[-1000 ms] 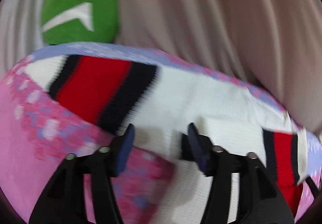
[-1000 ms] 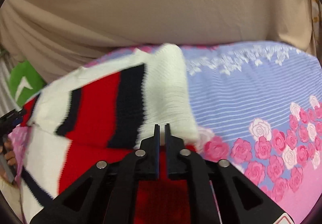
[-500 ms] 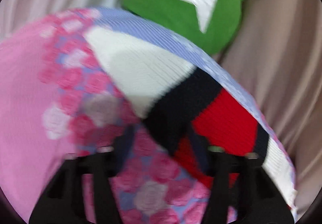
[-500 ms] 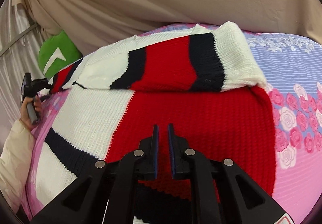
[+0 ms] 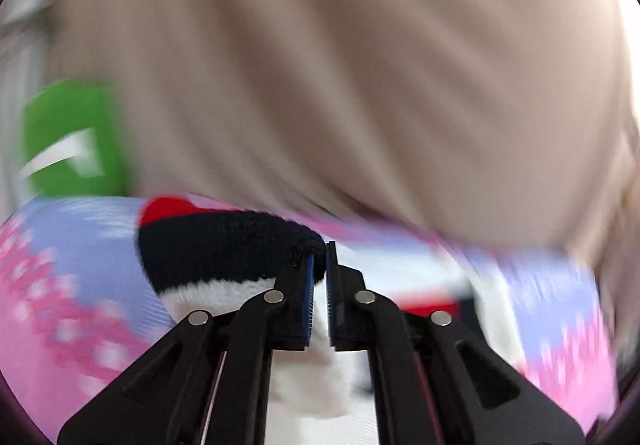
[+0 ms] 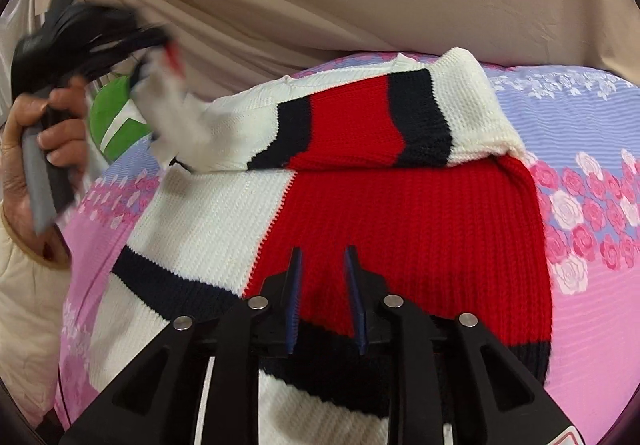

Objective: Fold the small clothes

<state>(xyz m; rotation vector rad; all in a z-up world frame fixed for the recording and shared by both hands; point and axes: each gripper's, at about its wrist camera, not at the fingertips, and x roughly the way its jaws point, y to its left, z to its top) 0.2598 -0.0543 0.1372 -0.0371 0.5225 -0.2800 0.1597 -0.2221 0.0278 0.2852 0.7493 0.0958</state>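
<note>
Right wrist view shows us the knitted sweater (image 6: 360, 213) spread flat on the flowered bed sheet (image 6: 592, 285), its red and white body facing up, with one sleeve (image 6: 360, 125) already laid across the top of the body. Our right gripper (image 6: 326, 297) hovers over the red panel with its jaws spread and nothing between them. At the far left, our left hand (image 6: 44, 133) lifts the other sleeve (image 6: 176, 117) clear of the sheet; that area is blurred. In the left wrist view, the left gripper (image 5: 319, 285) has its jaws pressed nearly together, pinching the dark striped cuff (image 5: 224, 245). A green cushion (image 5: 72, 141) sits beyond, against a beige drape (image 5: 320, 65).

We judge we are mid-way through folding in the second sleeve. Next we should carry that cuff across the body, lay it flat over the first sleeve, then release without dragging the knit.
</note>
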